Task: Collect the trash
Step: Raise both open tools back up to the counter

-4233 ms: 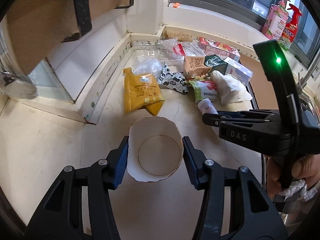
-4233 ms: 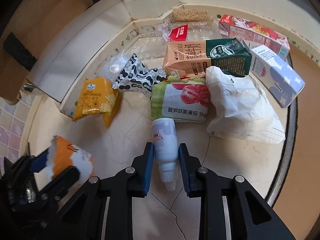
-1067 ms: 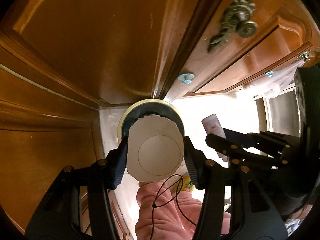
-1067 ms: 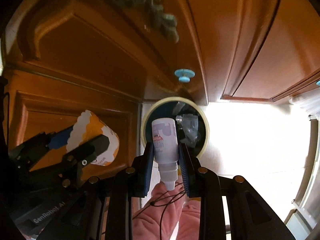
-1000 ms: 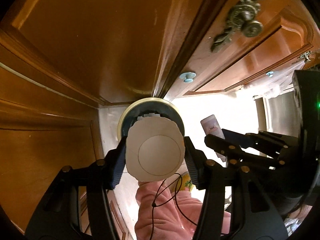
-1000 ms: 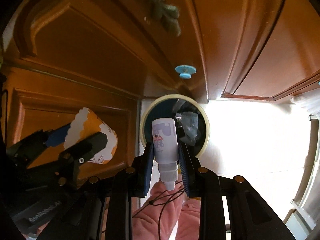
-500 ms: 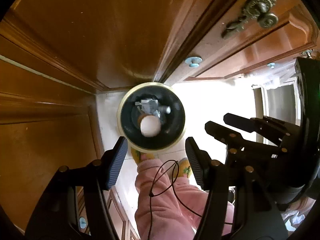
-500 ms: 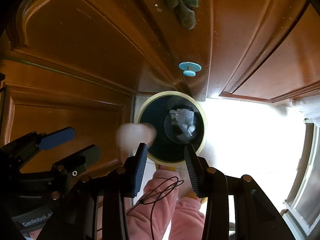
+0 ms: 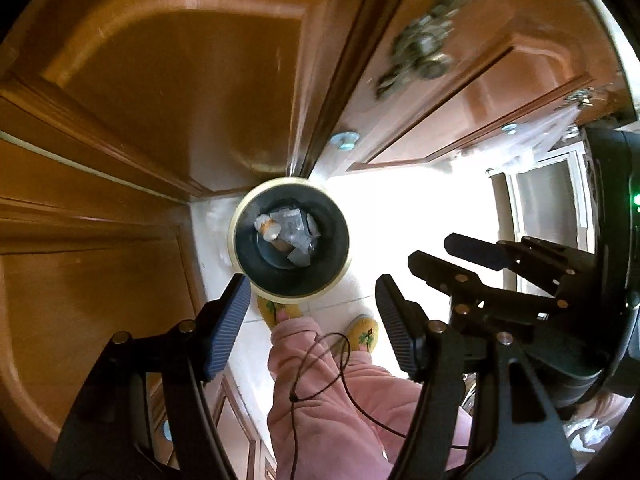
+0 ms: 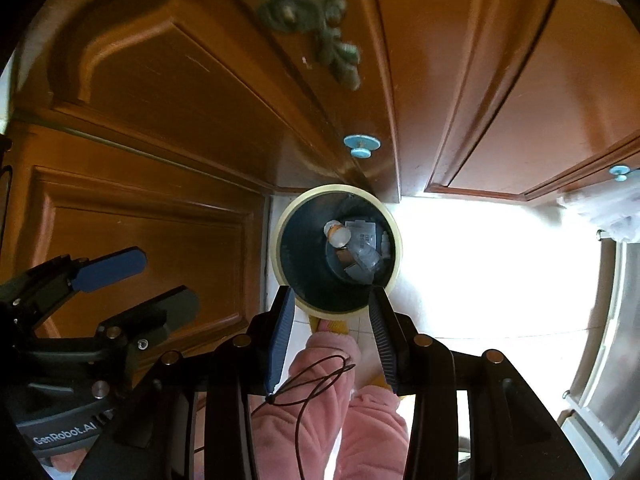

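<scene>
1. Dark-walled round trash bin (image 9: 289, 276) with a cream rim, standing on the pale tiled floor (image 9: 400, 216) against brown wooden cabinet doors (image 9: 180, 92); centre of both views, seen straight down its mouth.
2. Trash inside the bin, at its bottom: an orange-and-white paper cup (image 9: 267, 229) lying at the upper left of the pile, beside clear crumpled plastic packaging (image 9: 294, 226). In the right wrist view the cup (image 10: 338, 235) sits left of the plastic (image 10: 366, 250), and a small white bottle (image 10: 385, 242) shows at the pile's right edge.
3. Left gripper (image 9: 310, 320): lower centre of its own view, blue-padded jaws spread wide and opening, nothing between them; the bin shows just above the gap. Seen in the right wrist view at lower left (image 10: 138, 280), likewise released and empty.
4. Right gripper (image 10: 330, 336): lower centre of its own view, jaws parted, nothing grasped; the bin's lower rim shows between the finger ends. Seen in the left wrist view at right (image 9: 440, 256), empty, with a green light on its body.
5. Person below both grippers: pink fleece trouser legs (image 9: 332, 408), yellow patterned slippers (image 9: 362, 332) on the floor next to the bin; thin dark cord (image 9: 320, 364) looped in front of the legs.
6. Cabinet fittings: ornate metal handle (image 10: 304, 4), blurred, top of frame; small pale blue knob (image 10: 361, 145) just above the bin.
</scene>
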A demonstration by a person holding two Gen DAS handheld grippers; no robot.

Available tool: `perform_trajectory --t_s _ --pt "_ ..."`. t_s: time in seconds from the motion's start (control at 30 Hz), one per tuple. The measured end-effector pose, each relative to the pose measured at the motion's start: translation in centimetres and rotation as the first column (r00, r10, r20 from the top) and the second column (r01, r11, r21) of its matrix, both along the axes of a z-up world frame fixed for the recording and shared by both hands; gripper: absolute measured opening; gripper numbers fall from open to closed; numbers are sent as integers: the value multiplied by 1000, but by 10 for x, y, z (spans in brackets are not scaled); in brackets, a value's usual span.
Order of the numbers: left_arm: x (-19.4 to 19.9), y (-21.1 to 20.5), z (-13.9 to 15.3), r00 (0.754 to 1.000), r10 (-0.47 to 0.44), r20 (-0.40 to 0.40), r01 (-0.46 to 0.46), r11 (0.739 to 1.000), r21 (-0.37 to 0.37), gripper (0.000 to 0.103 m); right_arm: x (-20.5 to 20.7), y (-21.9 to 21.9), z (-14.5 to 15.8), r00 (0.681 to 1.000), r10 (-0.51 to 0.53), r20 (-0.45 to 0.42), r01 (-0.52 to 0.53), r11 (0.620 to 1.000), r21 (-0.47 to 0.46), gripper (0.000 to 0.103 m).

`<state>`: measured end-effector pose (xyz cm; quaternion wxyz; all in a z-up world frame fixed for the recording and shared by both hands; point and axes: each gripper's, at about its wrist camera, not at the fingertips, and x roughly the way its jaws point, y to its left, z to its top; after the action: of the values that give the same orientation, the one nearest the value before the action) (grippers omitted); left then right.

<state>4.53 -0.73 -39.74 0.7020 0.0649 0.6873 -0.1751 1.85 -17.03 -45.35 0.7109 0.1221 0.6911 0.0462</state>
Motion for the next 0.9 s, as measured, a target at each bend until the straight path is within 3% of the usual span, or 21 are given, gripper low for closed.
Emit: perform_trajectory --t_s 0.23,0.43,0.73,0.9 --pt "-15 -9 91 994 -16 108 19 999 -26 62 -26 -9 89 998 6 61 -7 1000 9 39" --pt "-27 -15 186 969 -19 247 35 997 -63 62 -44 -17 180 989 13 151 -13 1000 3 39" --pt "-28 -19 308 874 -19 486 65 995 -77 62 -43 -35 298 942 13 336 -10 1000 -12 39" --pt "-18 -20 351 842 11 540 55 993 -106 62 -29 -41 343 920 24 392 -17 1000 -20 39"
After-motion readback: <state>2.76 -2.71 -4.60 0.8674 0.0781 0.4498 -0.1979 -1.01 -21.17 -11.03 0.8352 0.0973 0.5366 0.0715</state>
